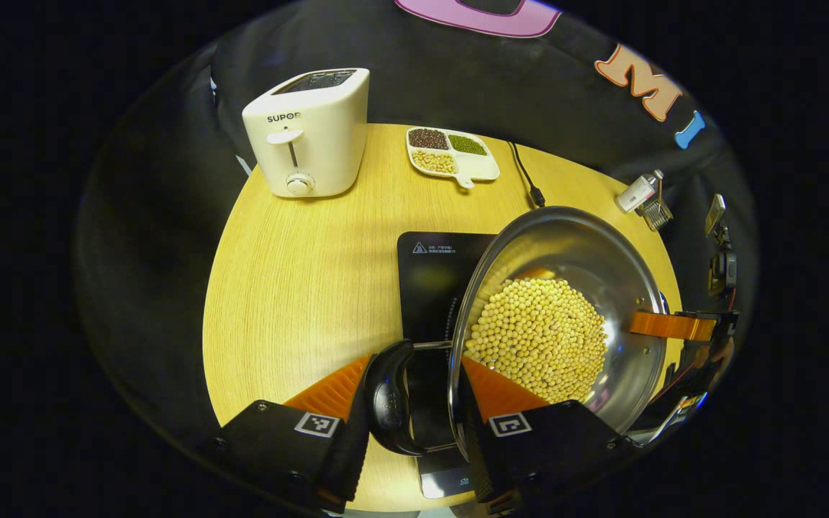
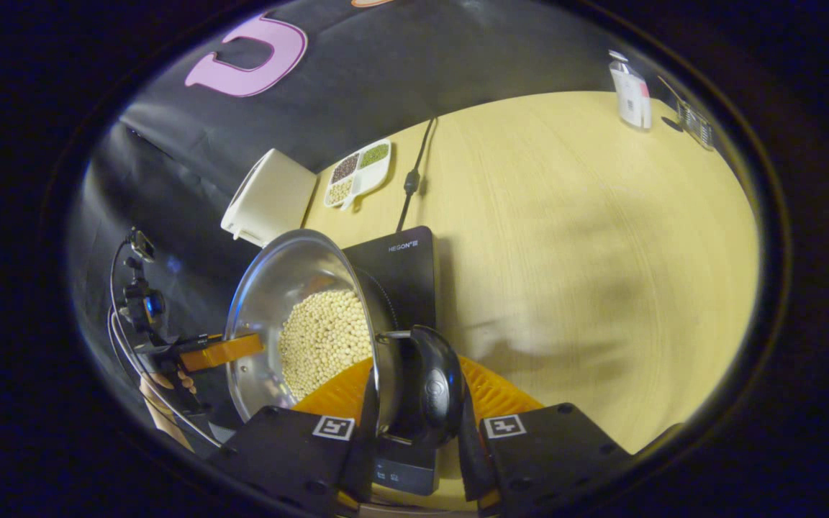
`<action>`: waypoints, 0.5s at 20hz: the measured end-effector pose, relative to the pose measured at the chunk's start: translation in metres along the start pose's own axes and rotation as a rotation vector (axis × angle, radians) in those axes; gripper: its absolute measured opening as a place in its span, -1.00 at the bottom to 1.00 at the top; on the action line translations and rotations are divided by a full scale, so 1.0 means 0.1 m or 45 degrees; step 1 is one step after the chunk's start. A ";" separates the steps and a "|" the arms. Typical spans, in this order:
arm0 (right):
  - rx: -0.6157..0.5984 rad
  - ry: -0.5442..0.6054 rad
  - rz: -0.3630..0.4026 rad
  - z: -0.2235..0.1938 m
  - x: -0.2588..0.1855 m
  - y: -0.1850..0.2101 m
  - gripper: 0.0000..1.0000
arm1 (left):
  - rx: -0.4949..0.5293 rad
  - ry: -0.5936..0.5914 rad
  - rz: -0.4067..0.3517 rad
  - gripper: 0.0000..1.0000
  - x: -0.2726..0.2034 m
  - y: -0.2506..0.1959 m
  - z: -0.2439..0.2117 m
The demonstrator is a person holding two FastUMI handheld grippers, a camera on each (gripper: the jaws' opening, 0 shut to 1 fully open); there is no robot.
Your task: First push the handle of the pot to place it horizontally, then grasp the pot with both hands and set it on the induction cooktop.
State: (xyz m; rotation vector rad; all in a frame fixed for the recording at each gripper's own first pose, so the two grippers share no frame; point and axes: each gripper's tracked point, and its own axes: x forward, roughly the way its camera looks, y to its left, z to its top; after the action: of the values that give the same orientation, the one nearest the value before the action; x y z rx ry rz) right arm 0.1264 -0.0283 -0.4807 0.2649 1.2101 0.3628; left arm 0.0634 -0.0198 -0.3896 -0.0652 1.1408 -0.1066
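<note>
A steel pot (image 1: 601,266) holding soybeans (image 1: 540,338) hangs tilted over the black induction cooktop (image 1: 429,288) on the round wooden table (image 1: 299,273). My left gripper (image 1: 414,367) is shut across the pot's near black handle (image 1: 389,399), one finger outside it and one inside the rim. At the pot's far side, the right gripper (image 1: 673,327) holds the opposite edge. In the right gripper view my right gripper (image 2: 418,381) is shut over the other black handle (image 2: 432,388) and the pot (image 2: 278,288) wall, with the cooktop (image 2: 404,277) behind. Across the beans (image 2: 324,338), the left gripper (image 2: 224,351) shows.
A white toaster (image 1: 310,133) stands at the back left of the table. A divided dish of beans (image 1: 450,155) and the cooktop's power cord (image 1: 526,176) lie behind the cooktop. A small bottle (image 1: 637,193) sits near the right edge. Bare wood (image 2: 601,252) spreads beside the cooktop.
</note>
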 end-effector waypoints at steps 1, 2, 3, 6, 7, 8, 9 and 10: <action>-0.002 0.000 0.002 0.00 -0.02 0.01 -0.06 | -0.001 -0.002 0.000 0.22 0.00 0.00 0.01; -0.003 -0.003 0.003 0.00 -0.01 0.00 -0.04 | -0.003 -0.003 0.000 0.22 -0.01 0.00 0.00; -0.005 -0.008 0.005 0.01 0.00 0.01 -0.01 | -0.004 -0.004 0.000 0.22 -0.01 0.00 0.01; -0.022 -0.005 0.004 -0.02 0.00 0.00 0.00 | 0.017 -0.009 0.031 0.25 -0.01 0.03 0.01; -0.034 -0.003 0.025 -0.03 -0.04 0.02 0.01 | 0.053 -0.034 0.066 0.28 -0.02 0.07 0.03; -0.045 -0.024 0.029 0.00 -0.07 0.03 0.33 | 0.086 -0.060 0.114 0.55 -0.04 0.14 0.07; -0.056 -0.072 0.057 0.03 0.01 0.10 0.64 | 0.109 -0.093 0.126 0.77 -0.11 0.11 0.10; -0.059 -0.106 0.075 0.07 -0.06 0.14 0.96 | 0.105 -0.142 0.114 1.00 -0.10 0.07 0.15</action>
State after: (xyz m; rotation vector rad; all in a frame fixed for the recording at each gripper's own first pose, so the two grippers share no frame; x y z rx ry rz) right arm 0.1296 -0.0181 -0.4678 0.2735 1.1124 0.4261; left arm 0.0735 -0.0112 -0.3749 0.0527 1.0254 -0.0691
